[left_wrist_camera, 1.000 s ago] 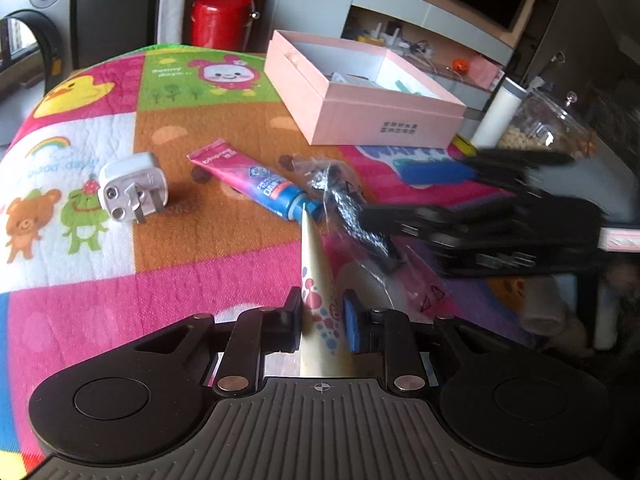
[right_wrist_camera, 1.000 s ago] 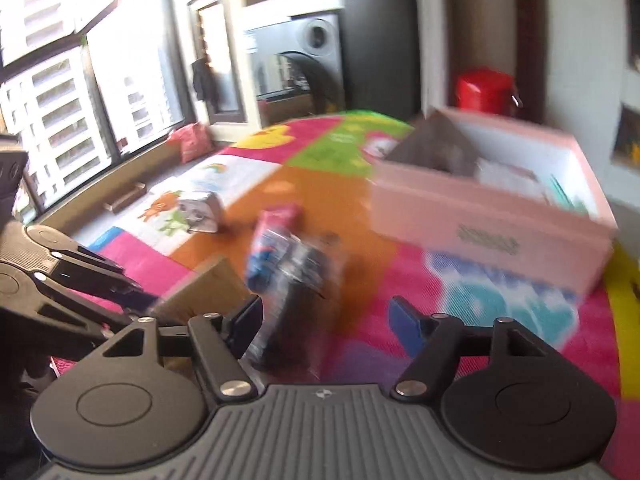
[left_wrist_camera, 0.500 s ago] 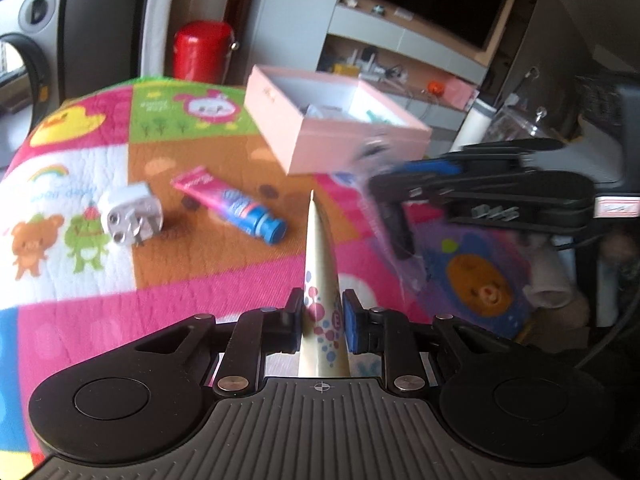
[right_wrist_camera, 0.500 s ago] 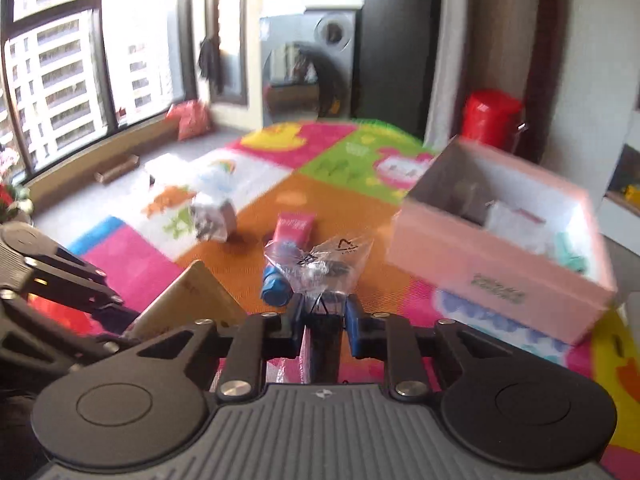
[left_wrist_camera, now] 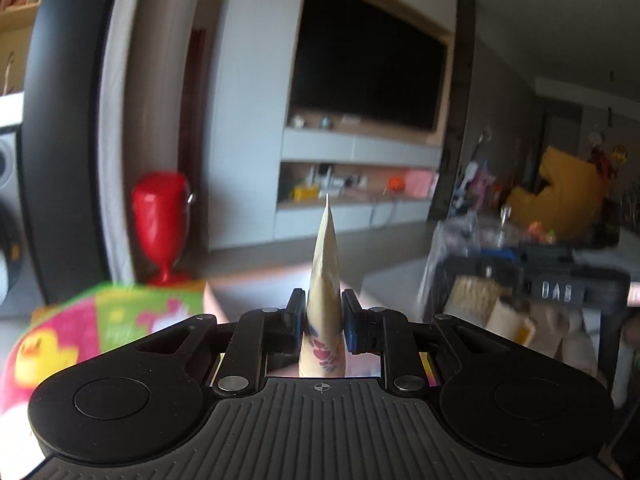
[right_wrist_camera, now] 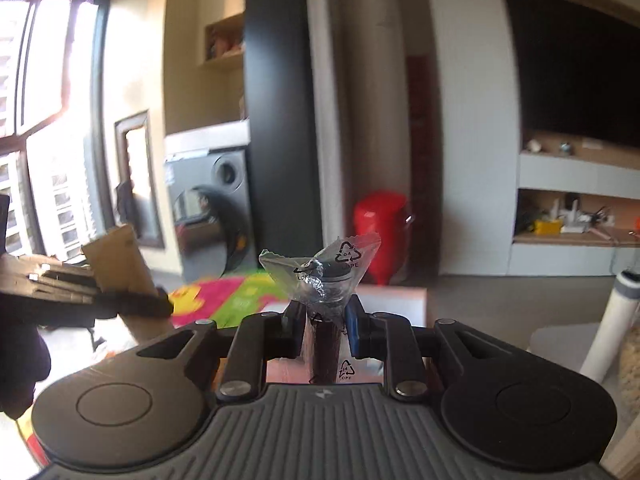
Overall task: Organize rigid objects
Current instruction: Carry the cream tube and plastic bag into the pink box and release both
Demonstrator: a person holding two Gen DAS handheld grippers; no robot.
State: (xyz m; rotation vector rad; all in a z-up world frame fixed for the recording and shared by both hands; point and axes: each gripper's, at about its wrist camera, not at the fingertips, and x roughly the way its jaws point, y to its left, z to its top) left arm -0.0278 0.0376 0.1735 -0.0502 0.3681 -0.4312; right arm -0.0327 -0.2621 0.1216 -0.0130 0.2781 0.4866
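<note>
The left gripper (left_wrist_camera: 323, 322) has its fingers (left_wrist_camera: 295, 320) clamped on a cream card (left_wrist_camera: 325, 276) that stands edge-on and upright between them, raised above the colourful desk (left_wrist_camera: 76, 332). The right gripper (right_wrist_camera: 324, 326) has its fingers (right_wrist_camera: 354, 326) clamped on a clear plastic bag (right_wrist_camera: 326, 276) containing a dark object, likewise lifted off the desk. A pink box (right_wrist_camera: 394, 300) lies just beyond the bag, and a red container (left_wrist_camera: 160, 216) stands past the far edge of the desk.

left gripper (left_wrist_camera: 323, 320) is showing matt black plastic, ribbed grey body | is pinching a smooth cream card (left_wrist_camera: 325, 276), paper-like | right gripper (right_wrist_camera: 323, 326) is gripping a clear glossy crinkled plastic bag (right_wrist_camera: 322, 276) | red container (right_wrist_camera: 380, 232) is looking glossy | mat (left_wrist_camera: 76, 332) is looking like printed cloth
</note>
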